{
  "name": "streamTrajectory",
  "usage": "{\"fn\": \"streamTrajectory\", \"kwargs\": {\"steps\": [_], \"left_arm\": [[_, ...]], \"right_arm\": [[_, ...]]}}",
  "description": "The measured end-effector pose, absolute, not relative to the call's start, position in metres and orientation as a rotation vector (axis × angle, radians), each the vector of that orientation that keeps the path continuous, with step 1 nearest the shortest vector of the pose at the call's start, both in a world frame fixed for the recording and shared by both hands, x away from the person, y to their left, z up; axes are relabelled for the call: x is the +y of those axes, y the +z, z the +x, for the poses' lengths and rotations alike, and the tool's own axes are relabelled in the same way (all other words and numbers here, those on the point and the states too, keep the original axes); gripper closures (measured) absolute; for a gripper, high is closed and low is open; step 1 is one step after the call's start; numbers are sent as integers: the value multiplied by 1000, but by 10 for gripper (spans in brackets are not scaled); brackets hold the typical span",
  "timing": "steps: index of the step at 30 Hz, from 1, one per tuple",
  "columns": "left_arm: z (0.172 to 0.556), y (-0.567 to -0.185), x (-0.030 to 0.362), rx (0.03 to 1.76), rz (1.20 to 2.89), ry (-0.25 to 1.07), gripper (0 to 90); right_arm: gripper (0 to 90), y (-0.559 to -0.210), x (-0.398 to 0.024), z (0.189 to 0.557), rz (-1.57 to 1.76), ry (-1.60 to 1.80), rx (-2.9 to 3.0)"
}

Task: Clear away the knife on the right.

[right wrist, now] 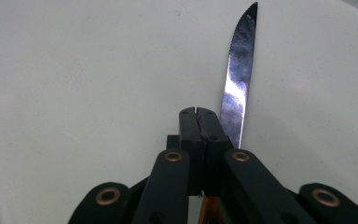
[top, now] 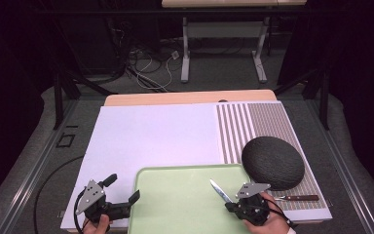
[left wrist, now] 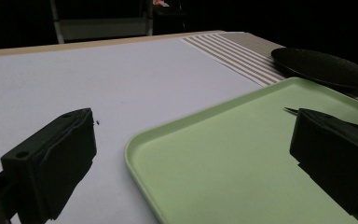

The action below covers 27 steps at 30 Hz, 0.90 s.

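Your right gripper (top: 234,207) has its jaws clamped on a knife (right wrist: 239,77) by the handle end, blade pointing out over the near right part of the green tray (top: 175,175), so the pick-up looks done and setting it down remains. Another knife (top: 299,198) lies just right of the tray, and your left gripper (top: 121,192) waits with jaws spread and empty at the tray's near left corner

a light wooden table (top: 190,98) carries a large white sheet (top: 151,136) and a brown-striped woven mat (top: 263,122) – on them lie a pale green plastic tray (top: 175,204), a dark round plate (top: 272,162) and a wooden-handled utensil (top: 299,198)
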<state>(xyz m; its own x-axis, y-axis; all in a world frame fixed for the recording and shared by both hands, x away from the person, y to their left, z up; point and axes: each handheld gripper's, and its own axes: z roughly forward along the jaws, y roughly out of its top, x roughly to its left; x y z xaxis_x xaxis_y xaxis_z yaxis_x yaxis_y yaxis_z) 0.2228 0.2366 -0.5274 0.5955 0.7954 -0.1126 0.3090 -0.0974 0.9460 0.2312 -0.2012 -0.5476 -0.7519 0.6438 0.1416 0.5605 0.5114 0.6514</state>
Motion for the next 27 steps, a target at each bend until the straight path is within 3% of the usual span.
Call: {"fn": "streamTrajectory", "kwargs": {"steps": [27], "left_arm": [[222, -527, 237, 921, 1676, 529, 4]], "right_arm": [[900, -549, -230, 245, 1271, 1043, 2531]]}}
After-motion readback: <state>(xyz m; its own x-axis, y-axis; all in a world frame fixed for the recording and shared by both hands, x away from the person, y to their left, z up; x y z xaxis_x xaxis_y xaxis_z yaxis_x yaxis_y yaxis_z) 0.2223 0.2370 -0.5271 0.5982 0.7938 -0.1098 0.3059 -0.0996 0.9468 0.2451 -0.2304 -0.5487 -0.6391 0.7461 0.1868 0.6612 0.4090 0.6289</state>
